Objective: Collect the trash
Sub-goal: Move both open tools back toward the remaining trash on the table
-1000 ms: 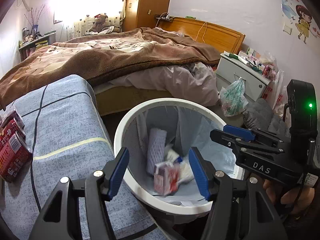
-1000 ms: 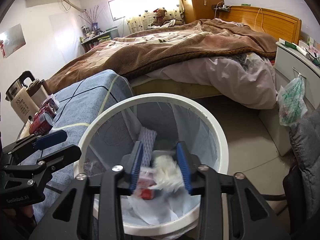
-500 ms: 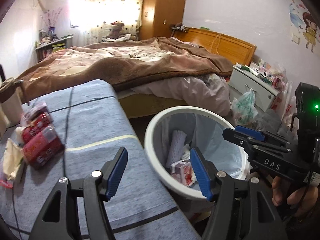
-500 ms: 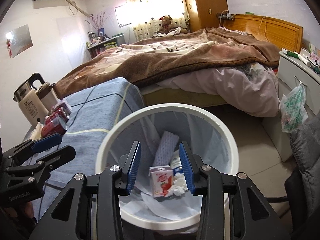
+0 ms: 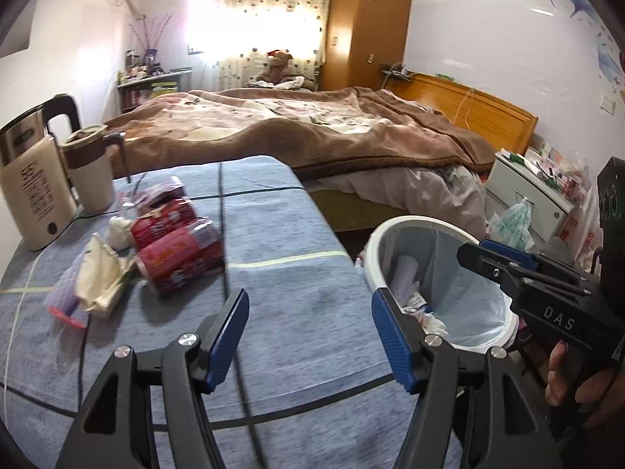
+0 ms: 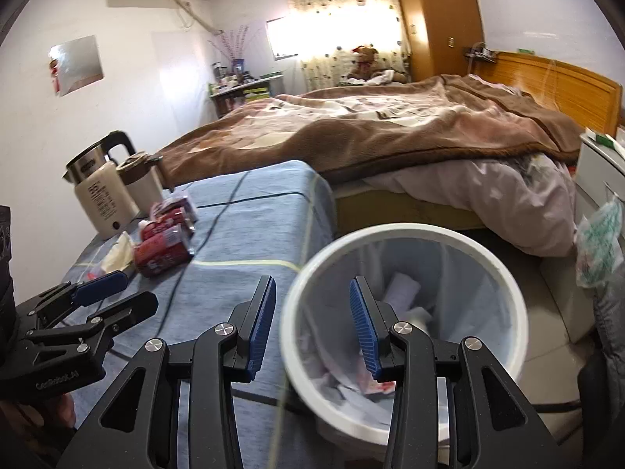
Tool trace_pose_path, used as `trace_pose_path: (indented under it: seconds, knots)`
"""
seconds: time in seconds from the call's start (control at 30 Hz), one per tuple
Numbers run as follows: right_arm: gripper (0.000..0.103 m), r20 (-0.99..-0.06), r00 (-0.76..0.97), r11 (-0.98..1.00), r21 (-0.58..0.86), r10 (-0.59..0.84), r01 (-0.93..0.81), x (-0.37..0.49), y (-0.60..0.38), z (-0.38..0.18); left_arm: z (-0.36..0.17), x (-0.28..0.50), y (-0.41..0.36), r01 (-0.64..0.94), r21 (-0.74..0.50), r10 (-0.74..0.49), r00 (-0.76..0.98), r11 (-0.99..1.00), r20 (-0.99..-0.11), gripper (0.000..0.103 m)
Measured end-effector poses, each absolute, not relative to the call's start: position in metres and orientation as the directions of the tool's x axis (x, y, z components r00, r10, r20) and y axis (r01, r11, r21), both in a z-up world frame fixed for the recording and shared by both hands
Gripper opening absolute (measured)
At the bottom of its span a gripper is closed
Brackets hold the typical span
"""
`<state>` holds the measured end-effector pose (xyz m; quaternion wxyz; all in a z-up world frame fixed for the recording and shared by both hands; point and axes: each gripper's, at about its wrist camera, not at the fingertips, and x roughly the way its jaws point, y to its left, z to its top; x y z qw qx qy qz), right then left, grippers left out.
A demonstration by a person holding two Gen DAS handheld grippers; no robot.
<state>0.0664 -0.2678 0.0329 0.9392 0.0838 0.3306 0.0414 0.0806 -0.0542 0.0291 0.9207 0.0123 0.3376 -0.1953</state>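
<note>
Cans (image 5: 175, 258) beside the kettle (image 5: 31, 195) look light, rigid, slippery: grip mid-body. Left hand-held gripper (image 5: 308, 336) and right hand-held gripper (image 6: 312, 328) gape empty.

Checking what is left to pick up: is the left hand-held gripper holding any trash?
No, the left hand-held gripper is open with nothing between its pads, above the blue tablecloth.

A wide bed (image 5: 312, 144) with a brown blanket fills the room. Behind the bed a bright curtained window (image 5: 269, 35) glows, and a wooden wardrobe (image 5: 367, 27) stands beside it.
</note>
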Motion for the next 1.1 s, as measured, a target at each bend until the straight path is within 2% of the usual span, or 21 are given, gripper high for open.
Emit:
trace_pose_path:
  seconds: [0.7, 1.1]
  knots:
    - [0.041, -0.619, 0.749, 0.972, 0.151, 0.236, -0.181, 0.085, -0.173, 0.037, 0.025, 0.072, 0.049, 0.189, -0.093, -0.206, 0.758, 0.978, -0.619, 0.067]
    - [0.041, -0.652, 0.695, 0.947, 0.127, 0.303, -0.294, 0.129, -0.119, 0.031, 0.017, 0.084, 0.124, 0.077, -0.101, -0.124, 0.772, 0.992, -0.624, 0.070]
